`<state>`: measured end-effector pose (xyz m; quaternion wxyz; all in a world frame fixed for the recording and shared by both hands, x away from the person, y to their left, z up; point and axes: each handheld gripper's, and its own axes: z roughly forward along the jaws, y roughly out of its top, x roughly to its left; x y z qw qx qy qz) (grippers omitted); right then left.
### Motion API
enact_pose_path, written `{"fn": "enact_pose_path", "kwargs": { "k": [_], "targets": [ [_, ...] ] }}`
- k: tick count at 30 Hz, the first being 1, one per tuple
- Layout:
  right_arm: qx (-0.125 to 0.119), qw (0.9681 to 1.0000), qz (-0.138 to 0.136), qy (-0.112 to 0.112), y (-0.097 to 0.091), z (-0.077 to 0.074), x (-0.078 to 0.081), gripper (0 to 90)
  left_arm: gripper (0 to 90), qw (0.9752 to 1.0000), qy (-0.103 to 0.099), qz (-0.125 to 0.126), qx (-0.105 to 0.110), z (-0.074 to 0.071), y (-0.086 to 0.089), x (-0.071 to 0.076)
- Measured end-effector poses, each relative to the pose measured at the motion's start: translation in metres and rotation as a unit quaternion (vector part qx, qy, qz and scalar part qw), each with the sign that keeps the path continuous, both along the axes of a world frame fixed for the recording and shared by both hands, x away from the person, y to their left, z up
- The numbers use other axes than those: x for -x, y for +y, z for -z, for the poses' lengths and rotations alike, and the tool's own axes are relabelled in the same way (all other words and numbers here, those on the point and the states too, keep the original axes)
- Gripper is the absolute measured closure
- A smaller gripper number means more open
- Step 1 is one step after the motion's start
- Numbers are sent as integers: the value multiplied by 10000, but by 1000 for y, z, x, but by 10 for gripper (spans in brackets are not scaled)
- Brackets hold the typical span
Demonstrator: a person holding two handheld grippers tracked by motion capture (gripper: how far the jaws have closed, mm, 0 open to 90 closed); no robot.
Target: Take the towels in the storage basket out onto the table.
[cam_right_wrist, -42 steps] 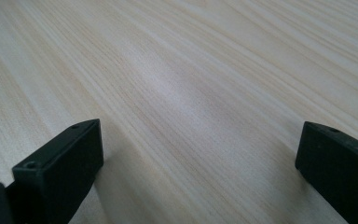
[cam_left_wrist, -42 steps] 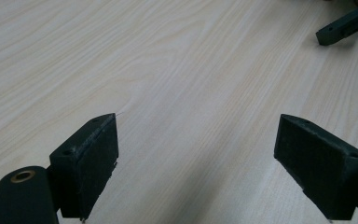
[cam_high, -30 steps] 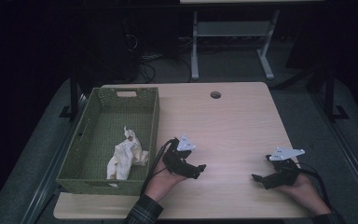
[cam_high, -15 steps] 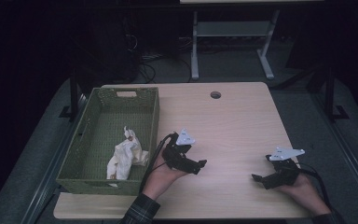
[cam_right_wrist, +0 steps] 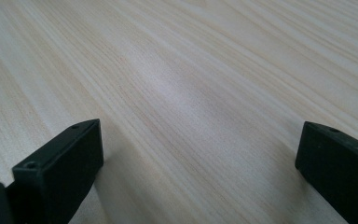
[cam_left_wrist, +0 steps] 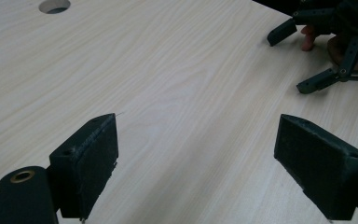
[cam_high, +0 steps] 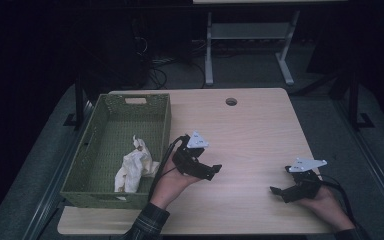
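Along the table's left side, the green basket held the crumpled white cloth, lying loose near its right wall. Just beside that wall, the left gripper had drifted a little rightward since a second earlier, away from the basket, with its jaws spread wide and empty over bare wood. That retreat suggested the cloth's placing was finished. Farther right, the right gripper had stayed put, jaws likewise apart, holding nothing.

The basket's near wall hides the lower edge of the cloth inside it. Beside the basket, the picture's bottom edge cuts off a sleeve.
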<state>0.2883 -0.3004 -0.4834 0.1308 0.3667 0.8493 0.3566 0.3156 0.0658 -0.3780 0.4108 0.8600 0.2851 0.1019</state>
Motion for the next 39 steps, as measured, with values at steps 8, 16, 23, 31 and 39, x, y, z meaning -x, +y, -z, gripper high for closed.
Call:
{"fn": "enact_pose_path", "kwargs": {
  "k": [8, 16, 23, 31, 39],
  "targets": [
    [-1, 10000, 2, 1, 0, 0, 0, 5, 129, 10000, -27, 15, -23, -12, 8, -7],
    [-1, 10000, -1, -2, 0, 0, 0, 5, 129, 10000, -15, -72, 38, -20, 18, -12],
    [-1, 10000, 1, 1, 0, 0, 0, 5, 130, 10000, 26, -69, -16, -26, 27, -16],
    [-2, 10000, 0, -1, 0, 0, 0, 5, 132, 9999, 71, -126, -77, -32, 41, -20],
    [3, 10000, 6, 5, 0, 0, 0, 5, 134, 9997, 88, -203, -107, -33, 58, -21]
  ]
}}
